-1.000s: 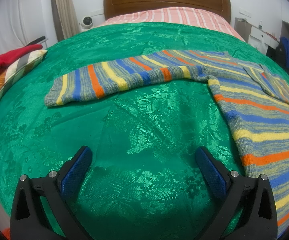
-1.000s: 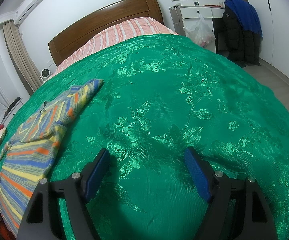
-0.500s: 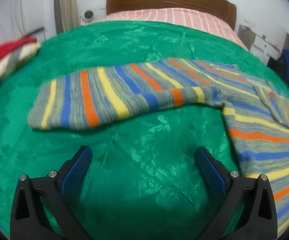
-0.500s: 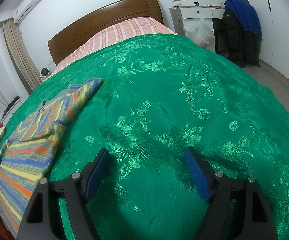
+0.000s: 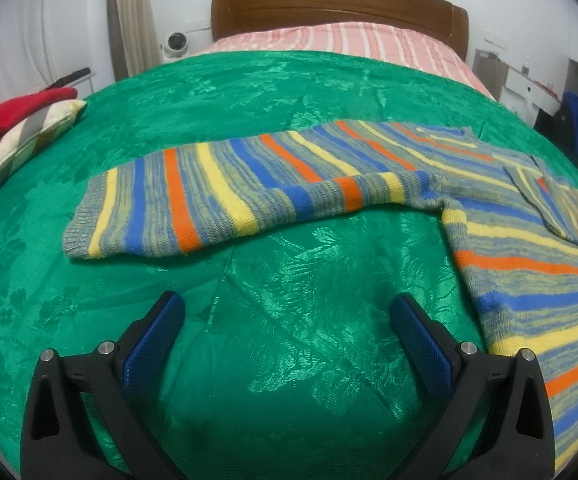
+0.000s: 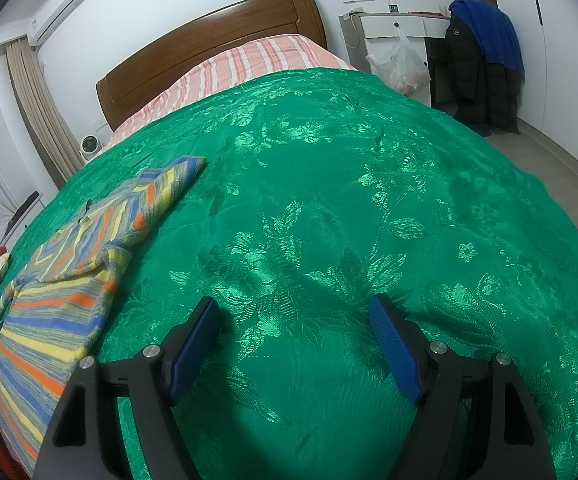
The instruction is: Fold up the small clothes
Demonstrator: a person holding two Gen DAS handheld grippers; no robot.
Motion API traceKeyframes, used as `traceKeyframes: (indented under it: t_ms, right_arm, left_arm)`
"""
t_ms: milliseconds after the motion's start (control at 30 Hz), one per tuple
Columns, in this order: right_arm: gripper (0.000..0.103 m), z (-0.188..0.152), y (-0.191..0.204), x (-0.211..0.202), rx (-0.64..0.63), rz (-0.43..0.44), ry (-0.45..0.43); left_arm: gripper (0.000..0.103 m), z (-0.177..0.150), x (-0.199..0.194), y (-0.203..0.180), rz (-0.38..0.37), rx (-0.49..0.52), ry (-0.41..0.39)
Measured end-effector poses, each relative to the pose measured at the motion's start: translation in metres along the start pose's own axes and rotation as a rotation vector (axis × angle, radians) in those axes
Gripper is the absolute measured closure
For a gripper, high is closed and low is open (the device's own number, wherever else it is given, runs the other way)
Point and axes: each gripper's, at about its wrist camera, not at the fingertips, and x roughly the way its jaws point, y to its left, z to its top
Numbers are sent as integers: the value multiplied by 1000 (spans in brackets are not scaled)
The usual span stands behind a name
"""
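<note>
- The striped knit sweater (image 5: 501, 216) lies flat on the green brocade bedspread (image 5: 273, 332), its stripes orange, yellow, blue and grey.
- Left wrist view: one sleeve (image 5: 217, 204) stretches out to the left across the bedspread, cuff end just ahead of the left gripper (image 5: 287, 324); the other sleeve is folded over the sweater's body at far right.
- The left gripper's blue-padded fingers (image 5: 157, 340) are spread wide with only bedspread between them, near the sleeve but not touching it.
- Right wrist view: the same sweater (image 6: 61, 300) sits at the far left, well apart from the right gripper (image 6: 297, 332), whose fingers are likewise spread wide and hold nothing.
- Only the left view shows the outstretched sleeve in full, plus a red garment (image 5: 13, 114) on a striped cushion (image 5: 17, 144) at the left edge.
- Only the right view shows the white desk (image 6: 393, 26), a plastic bag (image 6: 399, 62) hanging from it, a black jacket with a blue garment (image 6: 485, 40) draped over it, and the wall air conditioner (image 6: 59, 6).
- Both views show the wooden headboard (image 5: 341, 8) and the pink striped bedding (image 5: 337, 42).
</note>
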Motion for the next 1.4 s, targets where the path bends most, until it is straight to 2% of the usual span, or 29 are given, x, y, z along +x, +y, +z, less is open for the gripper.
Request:
traceKeyframes:
  t_ms: [1400]
  right_arm:
    - [25, -1, 3, 1, -11, -13, 2]
  left_arm:
    - [0, -1, 0, 0, -1, 0, -1]
